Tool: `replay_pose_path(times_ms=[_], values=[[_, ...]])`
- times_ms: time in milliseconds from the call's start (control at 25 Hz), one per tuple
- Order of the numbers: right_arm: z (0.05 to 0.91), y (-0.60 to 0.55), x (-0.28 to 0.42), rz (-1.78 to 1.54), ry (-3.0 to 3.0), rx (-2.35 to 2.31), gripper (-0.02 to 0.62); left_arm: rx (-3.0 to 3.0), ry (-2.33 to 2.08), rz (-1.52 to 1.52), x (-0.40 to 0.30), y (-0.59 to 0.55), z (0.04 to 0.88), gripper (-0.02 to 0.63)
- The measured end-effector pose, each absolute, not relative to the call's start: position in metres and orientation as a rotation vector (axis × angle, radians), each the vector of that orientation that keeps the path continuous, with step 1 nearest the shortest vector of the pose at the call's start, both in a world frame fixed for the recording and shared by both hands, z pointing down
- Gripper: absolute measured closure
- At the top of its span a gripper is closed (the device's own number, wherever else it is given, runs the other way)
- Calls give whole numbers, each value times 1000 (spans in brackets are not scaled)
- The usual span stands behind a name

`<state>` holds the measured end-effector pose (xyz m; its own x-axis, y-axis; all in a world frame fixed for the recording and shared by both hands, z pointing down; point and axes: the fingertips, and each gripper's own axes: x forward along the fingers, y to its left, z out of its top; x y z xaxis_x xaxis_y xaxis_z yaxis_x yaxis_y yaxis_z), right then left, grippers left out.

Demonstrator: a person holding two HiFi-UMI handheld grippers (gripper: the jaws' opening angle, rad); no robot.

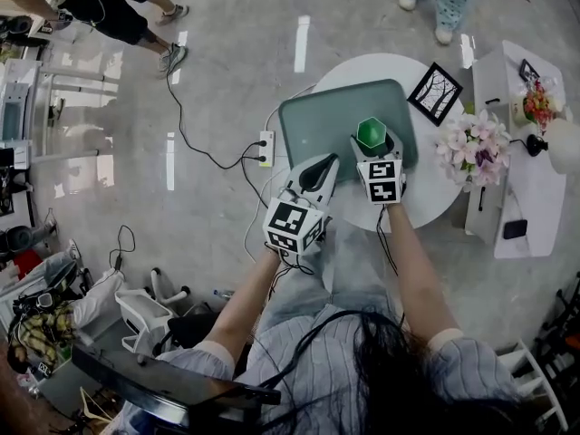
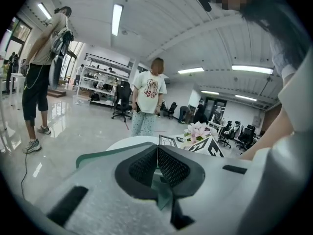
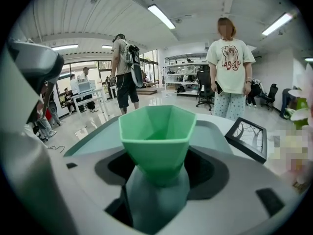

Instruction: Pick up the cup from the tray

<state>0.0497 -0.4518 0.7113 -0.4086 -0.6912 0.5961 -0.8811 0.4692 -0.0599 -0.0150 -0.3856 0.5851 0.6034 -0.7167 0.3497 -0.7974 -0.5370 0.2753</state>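
A green faceted cup (image 1: pixel 372 134) (image 3: pixel 156 136) stands upright on the grey-green tray (image 1: pixel 313 125) (image 3: pixel 93 138), which lies on a round white table (image 1: pixel 362 63). My right gripper (image 1: pixel 372 146) (image 3: pixel 156 168) reaches onto the tray from the near side. Its jaws stand wide on either side of the cup's narrow lower part, and the pads do not visibly press on it. My left gripper (image 1: pixel 320 169) (image 2: pixel 157 153) hovers at the tray's near left edge with its pads meeting and nothing between them.
A black picture frame (image 1: pixel 434 91) (image 3: pixel 249 138) and a bunch of pink flowers (image 1: pixel 473 143) sit on the table right of the tray. A white side table (image 1: pixel 535 198) stands further right. A power strip (image 1: pixel 265 148) and cable lie on the floor. People stand beyond the table.
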Motion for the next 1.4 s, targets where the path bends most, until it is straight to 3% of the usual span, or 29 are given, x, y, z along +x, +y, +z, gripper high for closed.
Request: replay_pose_path(times_ms=[680,1400], values=[[607,-400,47,472,-2295,1414,275,2508,-1208,231,-31,-345,536,594],[518,-250,-1,429,-2317,1497,275,2627,-1177,162,-84,-224,480,594]])
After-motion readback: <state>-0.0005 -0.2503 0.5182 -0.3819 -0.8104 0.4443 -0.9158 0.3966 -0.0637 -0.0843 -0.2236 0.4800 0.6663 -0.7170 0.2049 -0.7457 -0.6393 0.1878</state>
